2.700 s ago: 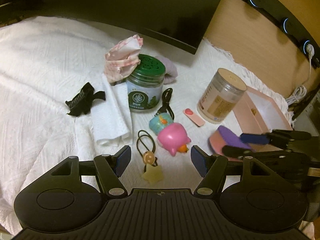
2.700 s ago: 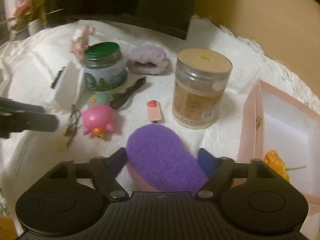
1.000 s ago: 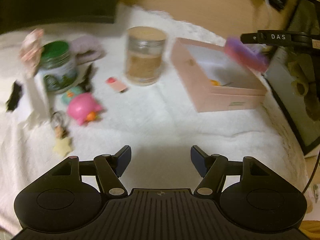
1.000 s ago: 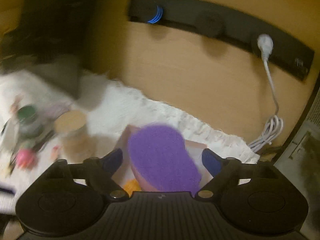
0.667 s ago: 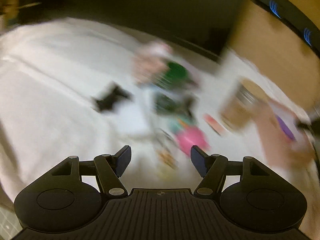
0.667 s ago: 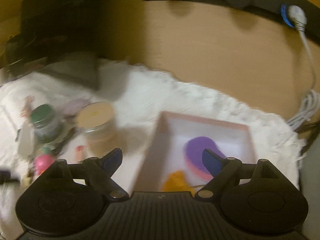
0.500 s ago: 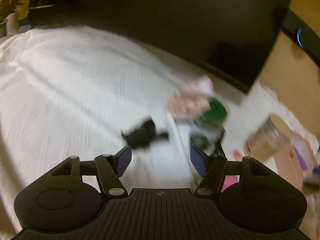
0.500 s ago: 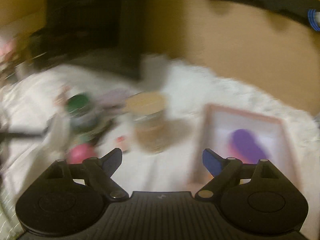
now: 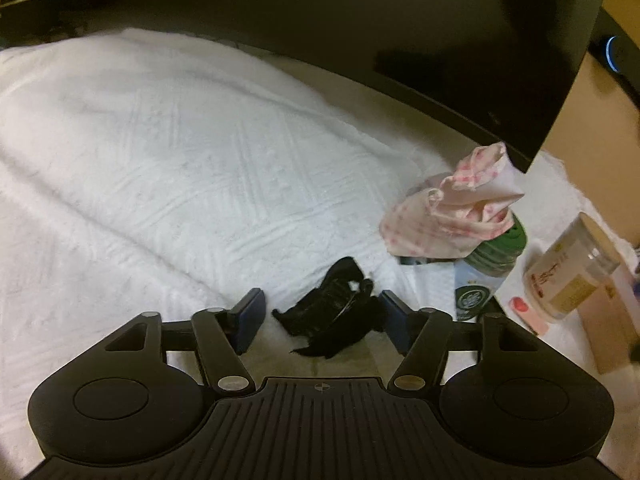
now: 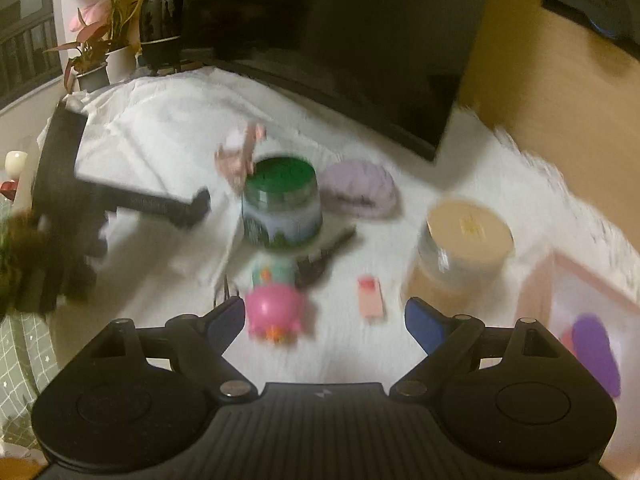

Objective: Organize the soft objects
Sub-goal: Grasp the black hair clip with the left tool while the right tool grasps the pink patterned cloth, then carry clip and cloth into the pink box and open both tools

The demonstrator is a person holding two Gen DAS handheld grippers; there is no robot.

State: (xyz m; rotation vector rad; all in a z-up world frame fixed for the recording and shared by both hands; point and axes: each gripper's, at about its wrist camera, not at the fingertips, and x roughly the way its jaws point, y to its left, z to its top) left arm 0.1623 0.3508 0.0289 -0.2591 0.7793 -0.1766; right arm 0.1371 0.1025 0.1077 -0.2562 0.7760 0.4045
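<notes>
In the left wrist view my left gripper point(image 9: 322, 314) is open, its fingers on either side of a black hair bow point(image 9: 334, 314) lying on the white cloth point(image 9: 160, 184). A pink-and-white cloth point(image 9: 452, 212) drapes over a green-lidded jar point(image 9: 486, 268). In the right wrist view my right gripper point(image 10: 325, 318) is open and empty, above a pink toy point(image 10: 276, 314). The purple-and-pink sponge point(image 10: 594, 352) lies in the pink box point(image 10: 540, 292) at the right. A lilac plush point(image 10: 360, 188) lies behind the green-lidded jar point(image 10: 282, 204). My left gripper point(image 10: 120, 204) shows at the left.
A tan-lidded jar point(image 10: 460, 248) stands beside the box; it also shows in the left wrist view point(image 9: 572, 272). A small pink clip point(image 10: 370, 296) lies near it. A dark monitor point(image 10: 340, 32) stands behind. Potted plants point(image 10: 96, 52) are at the far left.
The purple sponge left my right gripper and now lies in the pink box. My right gripper swung left over the toys. My left gripper swung left and came down around the black hair bow.
</notes>
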